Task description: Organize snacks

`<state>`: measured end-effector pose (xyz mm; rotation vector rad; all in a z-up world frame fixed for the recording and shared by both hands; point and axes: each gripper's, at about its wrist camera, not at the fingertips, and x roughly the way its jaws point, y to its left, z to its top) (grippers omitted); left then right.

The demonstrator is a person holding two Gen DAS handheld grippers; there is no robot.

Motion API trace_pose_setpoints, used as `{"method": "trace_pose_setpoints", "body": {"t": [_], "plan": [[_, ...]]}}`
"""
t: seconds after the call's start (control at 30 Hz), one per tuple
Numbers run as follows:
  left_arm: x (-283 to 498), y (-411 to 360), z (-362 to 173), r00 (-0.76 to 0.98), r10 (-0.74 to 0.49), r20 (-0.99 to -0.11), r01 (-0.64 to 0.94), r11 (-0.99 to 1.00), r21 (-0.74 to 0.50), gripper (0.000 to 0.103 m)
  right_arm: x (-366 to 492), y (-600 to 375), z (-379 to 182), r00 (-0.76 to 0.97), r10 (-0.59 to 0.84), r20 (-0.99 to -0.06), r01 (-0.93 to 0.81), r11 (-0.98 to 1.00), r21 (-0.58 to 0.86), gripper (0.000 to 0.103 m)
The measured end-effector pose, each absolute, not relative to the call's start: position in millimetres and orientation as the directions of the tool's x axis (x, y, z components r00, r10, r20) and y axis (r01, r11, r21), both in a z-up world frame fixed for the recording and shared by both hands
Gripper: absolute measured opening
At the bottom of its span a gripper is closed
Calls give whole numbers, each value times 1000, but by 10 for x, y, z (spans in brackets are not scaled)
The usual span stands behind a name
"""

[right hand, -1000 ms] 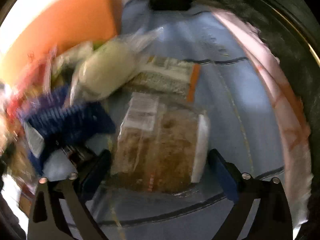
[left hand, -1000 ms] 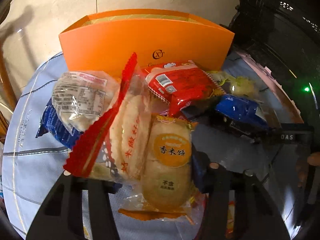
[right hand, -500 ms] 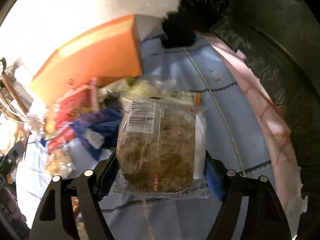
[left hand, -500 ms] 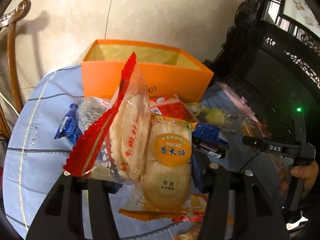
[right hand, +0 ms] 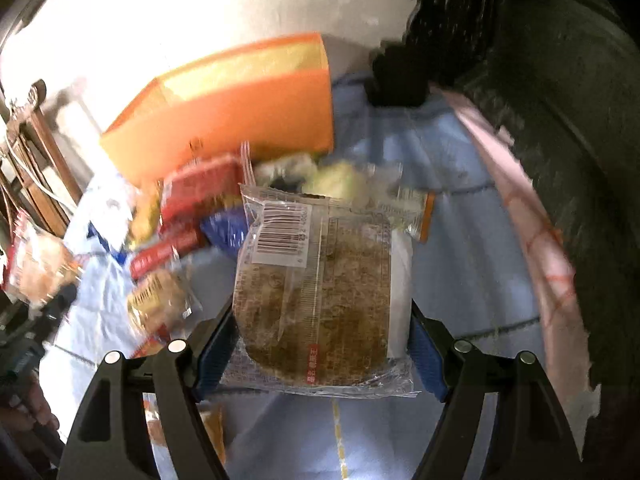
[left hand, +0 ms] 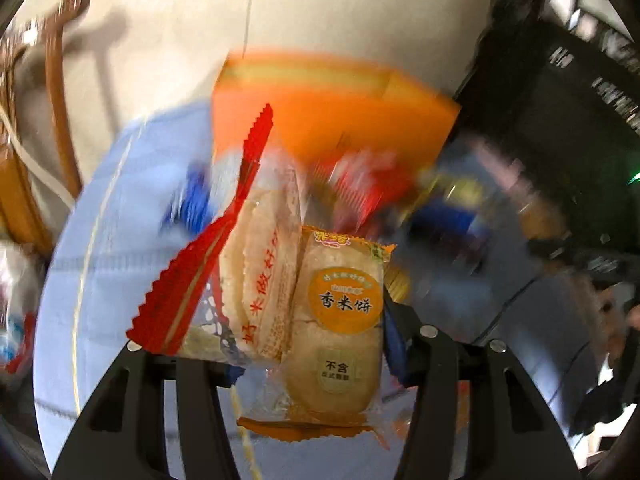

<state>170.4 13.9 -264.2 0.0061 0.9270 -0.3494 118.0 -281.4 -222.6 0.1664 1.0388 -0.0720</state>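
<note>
Left hand-held gripper [left hand: 308,344]: I clamp two rice crackers [left hand: 304,300].
Right hand-held gripper [right hand: 320,344]: I clamp cake [right hand: 320,296].
Risk: slick wrappers could slide out before the box [right hand: 236,120].

— What is covering the counter [right hand: 460,240]?
— Pale blue cloth, looking matt. The rice cracker packets [left hand: 320,308] are showing glossy clear plastic.
— And the orange box [right hand: 240,120]?
— Smooth matt card, seemingly.
</note>
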Motion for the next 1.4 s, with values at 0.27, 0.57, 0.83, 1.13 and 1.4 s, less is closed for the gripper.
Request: {"method": "trace_pose_setpoints", "body": {"t": [0.27, 0.57, 0.83, 1.13, 1.4], "plan": [[1790, 503, -2953, 307, -363, -880, 102, 932, -349, 64, 1132, -2739, -2265, 502, 34, -864, 111, 989, 103, 77], [1336, 416, -3090, 334, -297, -894, 241, 944, -224, 72, 1129, -2692, -2309, 493, 43, -869, 94, 990, 103, 77], [1127, -97, -3187, 425, -200, -883, 394, 919, -19, 37, 1076, -2693, -2354, 479, 36, -877, 88, 992, 89, 77], [1174, 230, -2959, 468, -327, -821, 370, 916, -154, 35, 1002, -2827, -2271, 503, 35, -864, 101, 990, 99, 77], [1134, 393, -2429, 582, -317, -748, 328, 934, -141, 35, 907, -2717, -2049, 546, 61, -836, 49, 993, 104, 77]]}}
